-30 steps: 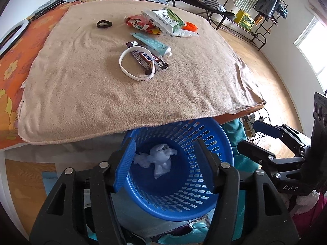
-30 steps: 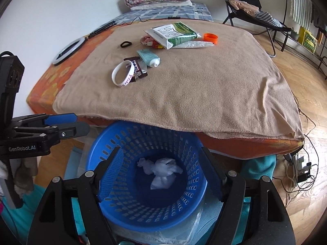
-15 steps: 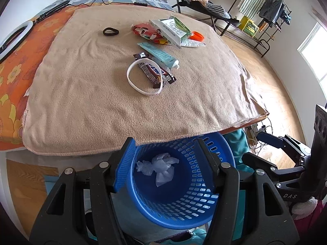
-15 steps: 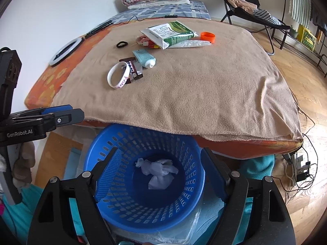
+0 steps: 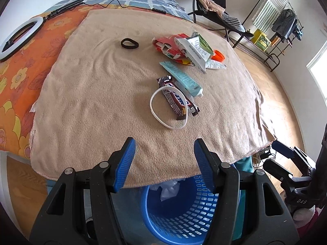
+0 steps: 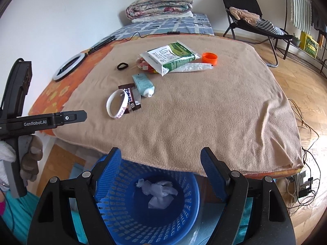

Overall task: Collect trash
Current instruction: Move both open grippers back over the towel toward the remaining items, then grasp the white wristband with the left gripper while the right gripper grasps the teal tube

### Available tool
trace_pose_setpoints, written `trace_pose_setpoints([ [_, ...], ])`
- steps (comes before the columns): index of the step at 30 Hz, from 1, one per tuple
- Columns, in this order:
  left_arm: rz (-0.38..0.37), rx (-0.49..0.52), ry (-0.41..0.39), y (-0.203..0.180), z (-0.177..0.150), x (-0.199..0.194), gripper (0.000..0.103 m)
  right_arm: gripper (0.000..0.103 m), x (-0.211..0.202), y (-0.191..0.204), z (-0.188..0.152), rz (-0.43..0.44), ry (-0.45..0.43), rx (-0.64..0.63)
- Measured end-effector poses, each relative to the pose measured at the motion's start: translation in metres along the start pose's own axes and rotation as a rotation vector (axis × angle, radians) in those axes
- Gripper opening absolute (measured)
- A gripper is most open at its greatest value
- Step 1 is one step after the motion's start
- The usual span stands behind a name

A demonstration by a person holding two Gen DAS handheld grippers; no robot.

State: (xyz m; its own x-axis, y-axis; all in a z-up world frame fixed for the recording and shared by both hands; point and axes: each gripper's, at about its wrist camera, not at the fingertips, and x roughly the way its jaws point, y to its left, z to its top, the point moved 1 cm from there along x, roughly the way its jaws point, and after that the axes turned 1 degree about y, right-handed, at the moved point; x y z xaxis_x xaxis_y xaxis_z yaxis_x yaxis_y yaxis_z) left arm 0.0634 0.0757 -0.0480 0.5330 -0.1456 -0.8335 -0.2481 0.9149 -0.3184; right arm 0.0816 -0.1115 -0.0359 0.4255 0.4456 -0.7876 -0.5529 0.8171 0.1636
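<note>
A blue mesh basket [image 5: 179, 214] [image 6: 179, 210] stands on the floor at the bed's near edge, with crumpled white tissue [image 6: 157, 192] inside. On the tan blanket [image 5: 92, 94] lie a chocolate bar wrapper [image 5: 177, 99] [image 6: 130, 98], a teal tube [image 5: 184, 77] [image 6: 143, 84], a green-white packet [image 5: 196, 49] [image 6: 169, 57], a red wrapper [image 5: 167, 45], a white tube [image 6: 194, 67] and an orange cap [image 6: 209, 58]. My left gripper [image 5: 164, 151] is open and empty over the blanket's near edge. My right gripper [image 6: 161, 163] is open and empty above the basket.
A white wristband [image 5: 169, 110] [image 6: 117, 104] and a black hair tie [image 5: 129, 43] [image 6: 122, 66] also lie on the blanket. A ring light [image 5: 20, 36] rests on the orange sheet. A folding chair [image 6: 251, 18] and cables [image 6: 306, 122] are to the right, on the wooden floor.
Both grippers have risen and moved forward from over the basket toward the bed. The left one now looks over the blanket. The tissue stays in the basket.
</note>
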Motion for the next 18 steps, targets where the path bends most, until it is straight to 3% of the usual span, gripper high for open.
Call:
trace_pose_setpoints([
  [8,0.024,0.022,-0.004,0.001,0.023,0.016,0.056,0.080,0.012,-0.006,0.029,0.056,0.002,0.015],
  [10,0.027,0.029,0.005,0.000,0.026,0.022,0.049,0.080,0.017,-0.008,0.035,0.070,0.009,0.024],
  [18,0.045,0.021,0.029,0.005,0.038,0.045,0.047,0.079,0.045,-0.008,0.061,0.122,0.037,0.020],
])
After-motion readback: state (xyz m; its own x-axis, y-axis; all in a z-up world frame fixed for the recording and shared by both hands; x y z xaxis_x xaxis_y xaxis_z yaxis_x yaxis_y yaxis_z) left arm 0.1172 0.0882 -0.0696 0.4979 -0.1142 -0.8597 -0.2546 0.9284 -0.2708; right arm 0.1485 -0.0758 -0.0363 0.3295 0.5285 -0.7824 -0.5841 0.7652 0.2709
